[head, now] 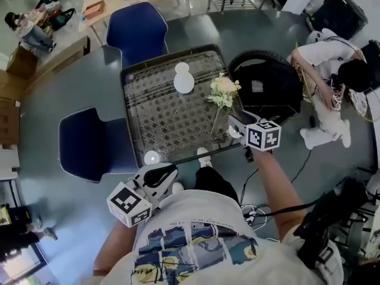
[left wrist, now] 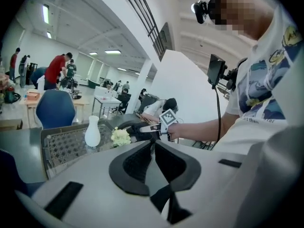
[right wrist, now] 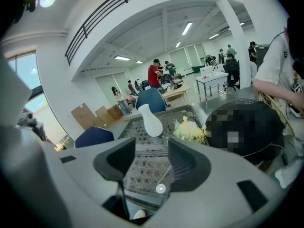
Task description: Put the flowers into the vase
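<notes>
**Flowers lying on the table, vase unfilled; right claw wide, left claw closed**

- **Table** [head: 148,117]: square, with a mesh-patterned top and a raised dark rim. It lies ahead of both claws, and its near edge sits just under the right claw. The stretch of top between the right claw and the vase is bare, so there is likely room to lift and swing a stem there.
- **Chairs** [head: 135,31] [head: 89,144]: two, blue. One stands beyond the table's far edge. The other is out to the left of the left claw, beside the table's left rim. Neither stands in the reach path.
- **Black seat or bag** [head: 264,82]: round, hard against the table's right rim, just beyond the right claw. This side is the tight one, with little room to swing outward.
- **Vase** [head: 183,79]: white, narrow-necked and upright, with no stems in it. It stands ahead of the right claw and a little to its left, past the flowers, near the far edge. The small mouth probably calls for a stem brought in from above, near vertical.
- **Flowers** [head: 224,91]: a pale bunch lying flat. The heads point away from the right claw and the stem trails back toward it, which offers the stem end for a pinch.
- **Right claw** [head: 236,127]: jaws wide apart and holding nothing. It sits over the near-right corner, and the thin stem end shows in the gap ahead without being pressed.
- **Left claw** [head: 159,174]: jaws closed together and holding nothing. It sits short of the table's near edge, well apart from the flowers, and appears parked out of the way.
- **Small pale disc** [head: 152,157]: on the near edge, just ahead of the left claw.
</notes>
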`<state>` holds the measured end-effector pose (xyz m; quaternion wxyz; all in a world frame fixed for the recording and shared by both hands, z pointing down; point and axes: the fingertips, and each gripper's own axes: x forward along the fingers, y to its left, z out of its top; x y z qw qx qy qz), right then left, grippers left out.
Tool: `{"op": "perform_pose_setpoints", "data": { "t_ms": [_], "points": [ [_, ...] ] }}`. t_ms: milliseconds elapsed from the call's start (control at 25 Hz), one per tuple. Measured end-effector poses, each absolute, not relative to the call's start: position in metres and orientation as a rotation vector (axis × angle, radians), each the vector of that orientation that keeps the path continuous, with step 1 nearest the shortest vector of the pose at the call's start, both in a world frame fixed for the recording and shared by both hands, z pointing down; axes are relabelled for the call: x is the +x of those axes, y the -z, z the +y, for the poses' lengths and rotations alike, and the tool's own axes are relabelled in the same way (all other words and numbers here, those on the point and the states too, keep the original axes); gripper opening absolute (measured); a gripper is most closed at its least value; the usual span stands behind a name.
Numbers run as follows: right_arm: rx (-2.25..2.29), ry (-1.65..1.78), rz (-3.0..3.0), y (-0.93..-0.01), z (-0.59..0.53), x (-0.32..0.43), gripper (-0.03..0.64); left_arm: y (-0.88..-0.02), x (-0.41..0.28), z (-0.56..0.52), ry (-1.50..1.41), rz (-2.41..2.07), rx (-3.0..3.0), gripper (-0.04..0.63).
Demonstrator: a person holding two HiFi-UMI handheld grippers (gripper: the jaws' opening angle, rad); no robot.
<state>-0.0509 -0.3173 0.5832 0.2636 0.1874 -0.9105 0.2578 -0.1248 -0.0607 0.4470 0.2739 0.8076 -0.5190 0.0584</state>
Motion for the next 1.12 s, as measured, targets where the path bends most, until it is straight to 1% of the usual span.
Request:
{"op": "perform_pose_setpoints", "data": {
  "t_ms": [120, 280, 480, 640, 920, 960, 1000, 1040, 1080, 1120],
  "points": [
    [0.487, -0.713, -2.428, -0.604, -0.379, -0.069, 0.206, -0.441, -0.131, -0.103, -0.140, -1.445, 2.134, 0.012],
    [0.444, -0.745, -2.374, -0.641, -0.432, -0.093, 0.222, -0.433, -0.138, -0.138, -0.133, -1.526, 2.070, 0.012],
    [0.429, -0.887, -2.306, -0.691, -0.491, -0.118, 0.259, -0.427, -0.138, -0.168, -0.131, -1.615, 2.007, 0.012],
    [0.391, -0.992, -2.224, -0.739, -0.510, -0.141, 0.281, -0.435, -0.145, -0.167, -0.166, -1.669, 1.917, 0.012],
    [0.400, -1.103, -2.106, -0.786, -0.510, -0.147, 0.277, -0.435, -0.167, -0.156, -0.216, -1.754, 1.809, 0.012],
    [0.403, -1.098, -2.111, -0.787, -0.510, -0.146, 0.258, -0.437, -0.167, -0.155, -0.219, -1.759, 1.803, 0.012],
    [0.410, -1.086, -2.122, -0.787, -0.511, -0.144, 0.180, -0.439, -0.167, -0.155, -0.218, -1.763, 1.800, 0.012],
    [0.418, -1.071, -2.136, -0.786, -0.513, -0.142, 0.132, -0.441, -0.167, -0.156, -0.215, -1.765, 1.800, 0.012],
    [0.424, -1.056, -2.152, -0.782, -0.515, -0.140, 0.104, -0.443, -0.166, -0.156, -0.212, -1.767, 1.804, 0.012],
    [0.426, -1.038, -2.170, -0.778, -0.515, -0.140, 0.094, -0.444, -0.167, -0.155, -0.209, -1.768, 1.809, 0.012]
  ]
}}
